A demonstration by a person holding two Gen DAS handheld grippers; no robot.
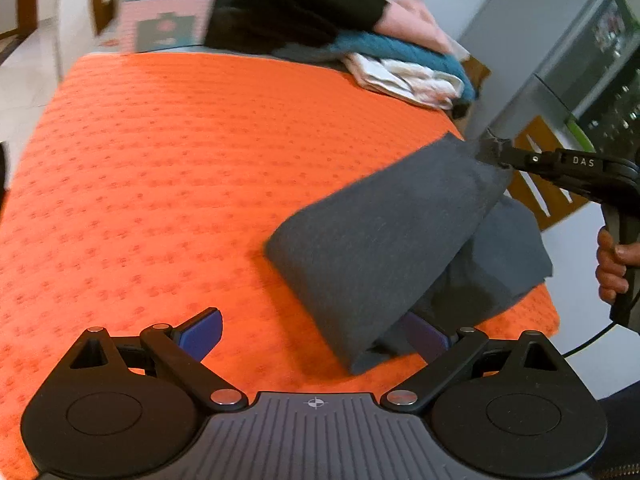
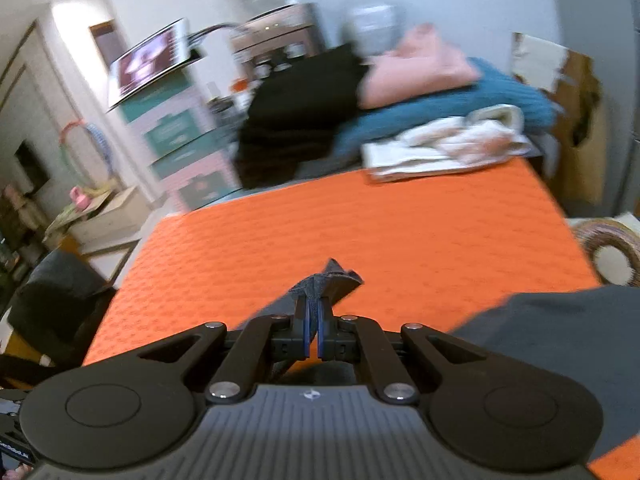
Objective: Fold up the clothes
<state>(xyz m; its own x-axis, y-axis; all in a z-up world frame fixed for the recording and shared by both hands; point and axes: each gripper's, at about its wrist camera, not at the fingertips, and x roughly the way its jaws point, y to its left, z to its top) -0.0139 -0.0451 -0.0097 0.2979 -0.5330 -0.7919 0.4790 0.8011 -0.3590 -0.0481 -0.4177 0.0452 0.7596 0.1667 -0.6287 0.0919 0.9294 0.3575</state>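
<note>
Lying partly folded on the near right part of an orange quilted table cover (image 1: 168, 168): a dark grey garment (image 1: 384, 248), one layer being lifted off the rest and stretched up toward the right edge. Pinching a corner of that grey cloth, well above the cover: the right gripper (image 2: 314, 312), blue pads pressed together with a crumpled tip of fabric poking out beyond them. Hovering low over the near edge of the cover: the left gripper (image 1: 316, 332), fingers spread wide and gripping nothing, the right blue pad half hidden behind the near fold of the garment, the left pad over bare orange.

Heaped along the far edge of the cover: a pile of clothes (image 1: 400, 56), with black fabric at the left, pink on top, teal beneath, and white crumpled cloth in front. Standing behind the pile at the far left: stacked pink-and-teal boxes (image 1: 168, 12), contents not visible.

Showing only in the left wrist view: the whole grey garment, the right tool from the side with a hand (image 1: 612, 264) wrapped round its handle, and a grey cabinet at the far right. Showing only in the right wrist view, all blurred: a tilted screen (image 2: 152, 60), a woven basket (image 2: 608, 248) past the right edge of the cover with something pale inside, a torn cardboard box (image 2: 576, 92) behind the pile, and a dark chair at lower left.
</note>
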